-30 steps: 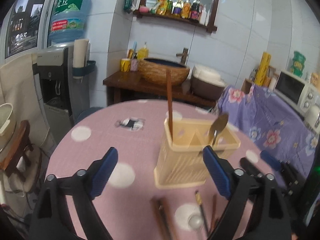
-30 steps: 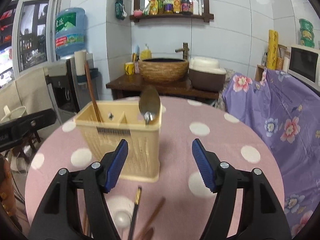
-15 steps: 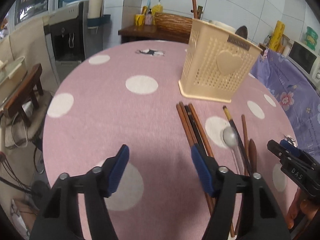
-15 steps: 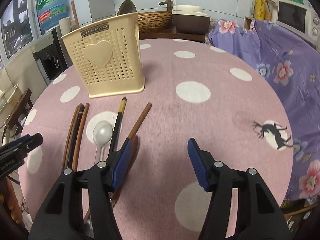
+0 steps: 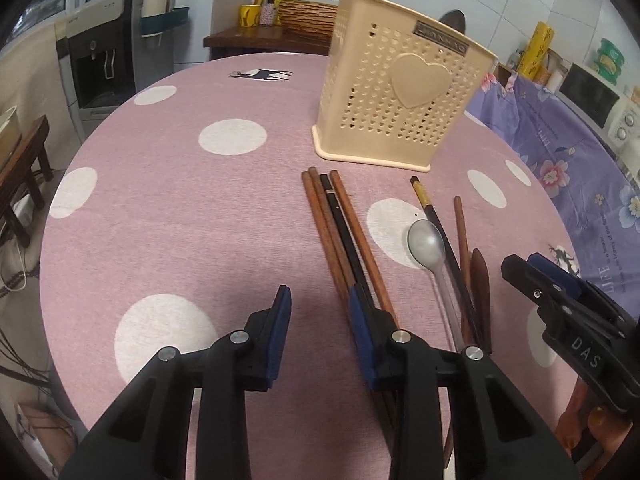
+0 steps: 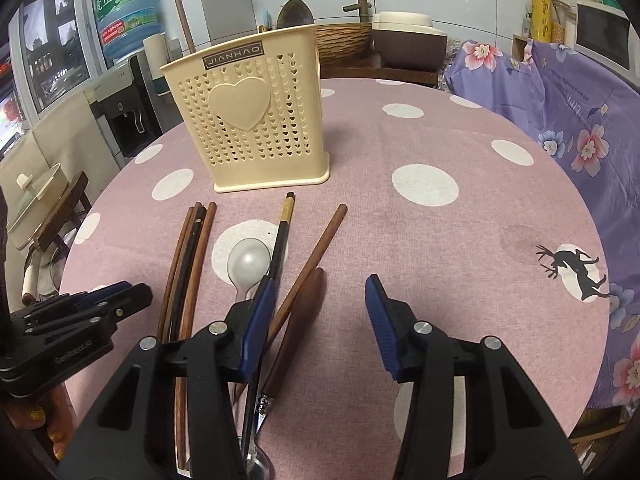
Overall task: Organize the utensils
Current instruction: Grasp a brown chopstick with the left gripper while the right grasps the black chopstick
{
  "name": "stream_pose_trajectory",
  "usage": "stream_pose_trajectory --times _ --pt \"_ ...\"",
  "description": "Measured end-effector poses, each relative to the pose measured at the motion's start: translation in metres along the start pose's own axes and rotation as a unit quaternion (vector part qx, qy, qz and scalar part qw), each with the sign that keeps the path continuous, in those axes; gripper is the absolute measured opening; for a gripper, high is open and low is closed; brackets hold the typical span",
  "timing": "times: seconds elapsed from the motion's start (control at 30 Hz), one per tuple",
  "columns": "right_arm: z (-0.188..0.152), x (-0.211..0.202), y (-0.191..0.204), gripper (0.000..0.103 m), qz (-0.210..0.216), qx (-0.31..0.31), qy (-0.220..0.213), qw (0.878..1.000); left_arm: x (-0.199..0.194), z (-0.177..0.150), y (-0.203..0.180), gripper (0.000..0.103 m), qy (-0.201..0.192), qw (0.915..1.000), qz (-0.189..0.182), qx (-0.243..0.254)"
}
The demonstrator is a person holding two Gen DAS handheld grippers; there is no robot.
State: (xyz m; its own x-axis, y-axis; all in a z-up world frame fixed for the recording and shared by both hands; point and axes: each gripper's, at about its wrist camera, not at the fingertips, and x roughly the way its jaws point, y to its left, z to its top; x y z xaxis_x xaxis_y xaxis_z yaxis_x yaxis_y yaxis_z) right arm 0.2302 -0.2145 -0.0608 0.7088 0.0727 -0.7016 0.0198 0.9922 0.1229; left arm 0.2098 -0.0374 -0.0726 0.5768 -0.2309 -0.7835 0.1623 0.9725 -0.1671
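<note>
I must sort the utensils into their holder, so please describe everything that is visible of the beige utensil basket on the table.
The utensil basket is a cream, plastic-looking box whose walls are pierced with small heart holes. Its front carries a raised solid heart and a dark nameplate reading JIANHAO. It stands upright on a flared base on the pink dotted tablecloth, beyond the loose utensils and touching none of them. A brown chopstick and a dark spoon bowl rise above its rim. Neither gripper touches it.
</note>
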Motion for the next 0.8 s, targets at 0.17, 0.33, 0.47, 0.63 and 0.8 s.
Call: stream_pose_trajectory --times 0.17,0.33,0.47,0.63,0.8 --pt "-0.001 -0.001 -0.003 0.048 -0.001 0.005 0.0 1.0 0.01 -0.004 -0.012 0.031 0.004 0.9997 0.015 0.019" --pt "-0.001 0.001 -0.005 0.048 -0.006 0.004 0.001 1.0 0.007 -0.006 -0.008 0.033 -0.005 0.9985 0.048 0.028" --pt "0.001 -0.001 -0.006 0.048 -0.008 0.003 -0.002 1.0 -0.005 -0.003 0.017 0.033 -0.01 0.9984 0.056 -0.001" --pt "0.015 0.009 0.003 0.048 0.019 -0.007 0.008 1.0 -0.015 0.007 0.031 0.033 -0.023 0.9976 0.062 -0.02" --pt "0.037 0.034 0.018 0.043 0.026 -0.024 0.027 0.999 -0.011 0.016 0.034 0.033 -0.025 0.9973 0.061 -0.031"
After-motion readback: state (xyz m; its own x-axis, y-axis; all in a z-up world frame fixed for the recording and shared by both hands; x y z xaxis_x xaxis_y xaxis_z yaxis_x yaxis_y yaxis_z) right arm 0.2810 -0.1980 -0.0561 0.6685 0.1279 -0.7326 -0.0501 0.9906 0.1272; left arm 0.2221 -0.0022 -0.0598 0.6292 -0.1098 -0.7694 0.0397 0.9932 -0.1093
